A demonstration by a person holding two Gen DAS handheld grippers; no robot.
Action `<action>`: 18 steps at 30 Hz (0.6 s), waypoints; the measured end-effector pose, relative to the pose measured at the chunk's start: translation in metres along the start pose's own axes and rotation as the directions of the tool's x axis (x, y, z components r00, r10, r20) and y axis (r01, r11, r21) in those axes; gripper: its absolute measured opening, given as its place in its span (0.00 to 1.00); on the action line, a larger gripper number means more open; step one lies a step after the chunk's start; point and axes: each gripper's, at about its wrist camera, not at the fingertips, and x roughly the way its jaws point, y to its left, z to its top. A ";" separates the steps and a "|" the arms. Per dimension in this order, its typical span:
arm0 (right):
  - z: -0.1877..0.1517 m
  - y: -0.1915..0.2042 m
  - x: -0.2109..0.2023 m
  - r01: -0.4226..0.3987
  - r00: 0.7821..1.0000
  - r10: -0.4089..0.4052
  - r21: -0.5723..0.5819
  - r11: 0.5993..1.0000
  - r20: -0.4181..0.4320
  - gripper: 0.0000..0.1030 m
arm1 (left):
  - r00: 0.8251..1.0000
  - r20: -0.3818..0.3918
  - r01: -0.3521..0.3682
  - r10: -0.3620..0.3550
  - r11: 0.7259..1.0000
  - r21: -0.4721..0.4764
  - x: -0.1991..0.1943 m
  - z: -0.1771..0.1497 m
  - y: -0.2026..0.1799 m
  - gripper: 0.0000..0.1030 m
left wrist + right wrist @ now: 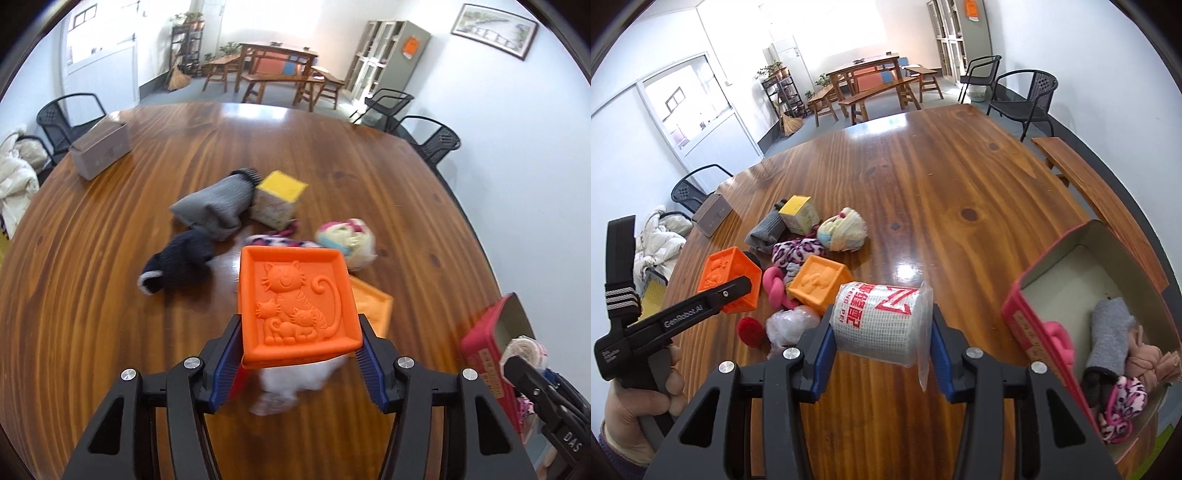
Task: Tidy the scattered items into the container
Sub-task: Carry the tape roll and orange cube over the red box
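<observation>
My left gripper [299, 350] is shut on an orange cat-embossed block [295, 299], held above the wooden table [110, 295]; the block also shows in the right wrist view [729, 277]. My right gripper [882, 332] is shut on a wrapped white bandage roll [882, 317], left of the red box [1038, 332]. The box holds a grey sock [1108, 332], a pink item and fabric pieces. On the table lie a second orange block [820, 282], a yellow-topped cube [279, 203], a grey sock [218, 203], a dark sock [177, 264] and a pastel plush [347, 236].
A grey rectangular box [101, 147] stands at the table's far left. A leopard-print scrunchie [798, 251], a pink twisted toy [774, 286], a red pom [750, 330] and a clear plastic wad [790, 325] lie near the blocks. Black chairs and a bench [1100, 199] ring the table.
</observation>
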 end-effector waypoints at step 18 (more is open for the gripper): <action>-0.015 -0.164 -0.079 0.149 0.985 -0.162 0.177 0.973 0.062 0.48 | 0.969 -0.077 0.249 -0.237 0.933 0.261 0.013 -0.027 -0.227 0.57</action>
